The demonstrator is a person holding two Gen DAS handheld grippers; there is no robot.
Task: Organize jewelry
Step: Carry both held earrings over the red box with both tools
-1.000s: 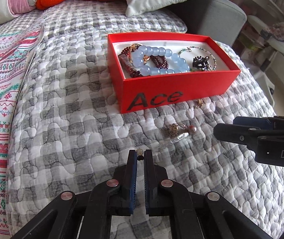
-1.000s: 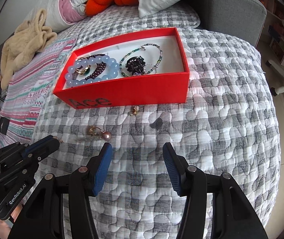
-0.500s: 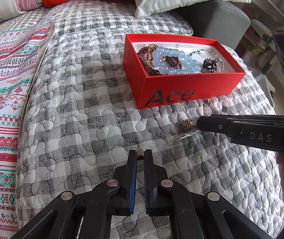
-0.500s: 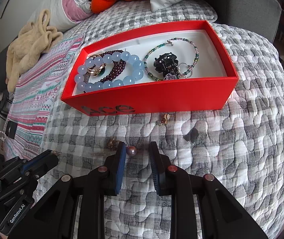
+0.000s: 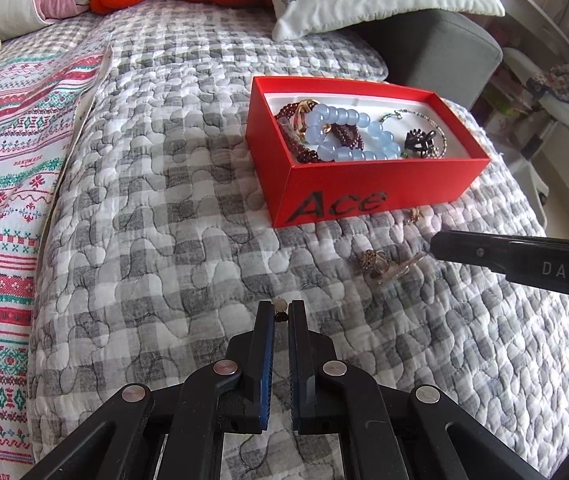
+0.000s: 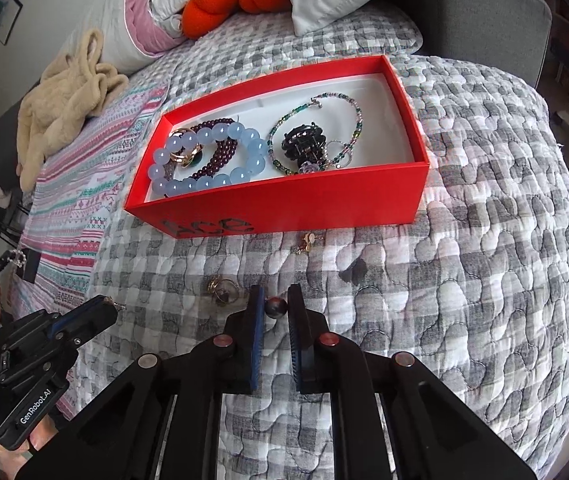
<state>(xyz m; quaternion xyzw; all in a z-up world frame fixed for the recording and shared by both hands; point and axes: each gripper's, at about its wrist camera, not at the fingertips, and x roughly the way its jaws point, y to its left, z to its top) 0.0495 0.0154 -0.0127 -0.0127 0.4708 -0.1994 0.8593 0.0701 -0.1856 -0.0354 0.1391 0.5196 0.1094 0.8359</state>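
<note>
Right tool (image 6: 276, 306) angled down over the bed quilt (image 6: 464, 280), jaws just closing on a dark bead (image 6: 276, 307), left tool (image 5: 281, 310) angled down, clamped on a small earring (image 5: 281, 305).

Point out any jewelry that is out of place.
Two pieces lie loose on the quilt in front of the red box: a small gold earring near its front wall, and a gold ring cluster nearer the grippers.

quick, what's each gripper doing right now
left gripper: shut on a small pale bead earring.
right gripper: jaws just closed onto a dark round pearl earring.
</note>
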